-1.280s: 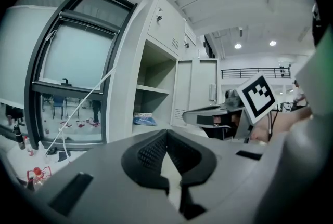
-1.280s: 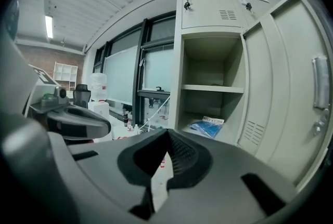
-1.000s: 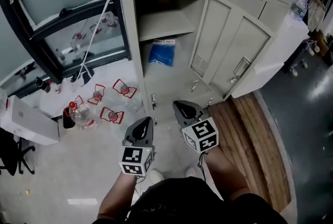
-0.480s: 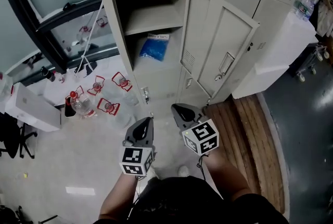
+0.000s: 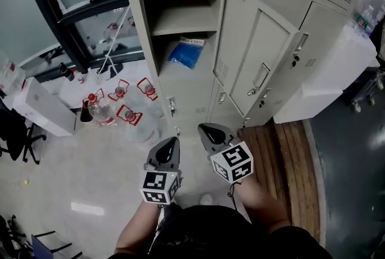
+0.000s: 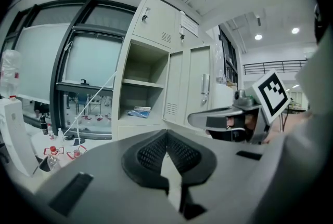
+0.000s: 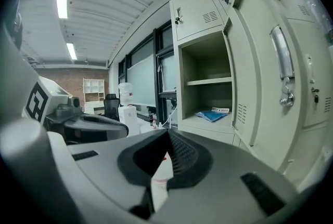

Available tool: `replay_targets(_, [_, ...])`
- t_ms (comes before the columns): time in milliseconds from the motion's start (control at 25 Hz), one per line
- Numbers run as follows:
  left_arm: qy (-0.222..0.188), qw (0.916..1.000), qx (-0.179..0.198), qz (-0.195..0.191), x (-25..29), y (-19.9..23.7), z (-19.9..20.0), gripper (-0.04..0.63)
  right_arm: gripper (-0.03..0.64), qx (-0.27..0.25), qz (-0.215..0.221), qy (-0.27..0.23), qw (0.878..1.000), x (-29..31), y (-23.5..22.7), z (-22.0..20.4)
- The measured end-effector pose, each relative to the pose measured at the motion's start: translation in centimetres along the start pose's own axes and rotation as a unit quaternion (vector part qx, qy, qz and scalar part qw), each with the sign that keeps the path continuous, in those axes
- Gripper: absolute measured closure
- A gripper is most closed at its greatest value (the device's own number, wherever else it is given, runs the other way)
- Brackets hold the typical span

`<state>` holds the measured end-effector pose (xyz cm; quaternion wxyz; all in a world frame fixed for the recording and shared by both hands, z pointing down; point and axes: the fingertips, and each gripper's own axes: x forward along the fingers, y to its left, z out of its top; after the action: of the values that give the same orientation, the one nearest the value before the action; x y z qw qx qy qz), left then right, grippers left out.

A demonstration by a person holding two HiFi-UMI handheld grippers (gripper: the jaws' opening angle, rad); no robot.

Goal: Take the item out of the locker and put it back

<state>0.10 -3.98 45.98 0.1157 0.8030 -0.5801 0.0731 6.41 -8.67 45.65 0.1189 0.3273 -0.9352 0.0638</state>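
Note:
The locker [image 5: 147, 41] stands open, its door [image 5: 255, 65] swung out to the right. A blue bag [image 5: 185, 52] lies on the lower floor of the compartment under a bare shelf; it also shows in the left gripper view as the blue bag [image 6: 139, 111] and in the right gripper view as the blue bag [image 7: 212, 115]. My left gripper [image 5: 170, 142] and right gripper [image 5: 206, 129] hover side by side in front of the locker, well short of it. Both point toward the opening, the left gripper [image 6: 166, 132] and right gripper [image 7: 167, 132] shut with nothing between the pads.
Several water bottles in red holders [image 5: 120, 106] stand on the floor left of the locker. A white box [image 5: 42, 109] and a black chair [image 5: 12, 131] lie further left. A wooden platform [image 5: 283, 152] runs under the lockers at right.
The person has shifted across the floor in front of the locker, so its opening sits a little further left in the head view. Both grippers stayed side by side and shut.

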Motion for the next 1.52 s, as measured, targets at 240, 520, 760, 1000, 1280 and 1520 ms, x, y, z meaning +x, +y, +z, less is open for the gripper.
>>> replay_targets(240, [-0.004,0.9999,-0.003,0.015,0.0,-0.6,-0.1,0.591,0.617,-0.004,0.015,-0.002,1.000,-0.3,-0.2,-0.2])
replay_targets(520, [-0.001,0.9998,-0.006,0.019,0.1,-1.3,-0.5,0.591,0.617,-0.005,0.020,0.002,1.000,-0.7,-0.5,-0.7])
replay_targets(760, [-0.003,0.9997,-0.007,0.021,0.3,-1.5,-0.6,0.591,0.617,-0.005,0.022,0.003,1.000,-0.8,-0.7,-1.0])
replay_targets(1000, [-0.004,0.9997,-0.006,0.021,0.4,-1.7,-0.5,0.591,0.617,-0.007,0.024,0.001,1.000,-1.0,-0.7,-0.8])
replay_targets(1280, [-0.003,0.9998,-0.005,0.021,0.4,-2.0,-0.5,0.591,0.617,-0.009,0.025,0.000,1.000,-1.2,-0.8,-0.8])
replay_targets(1520, [-0.004,0.9997,-0.003,0.022,0.4,-2.1,-0.3,0.591,0.617,-0.011,0.027,-0.002,1.000,-1.3,-0.7,-0.6])
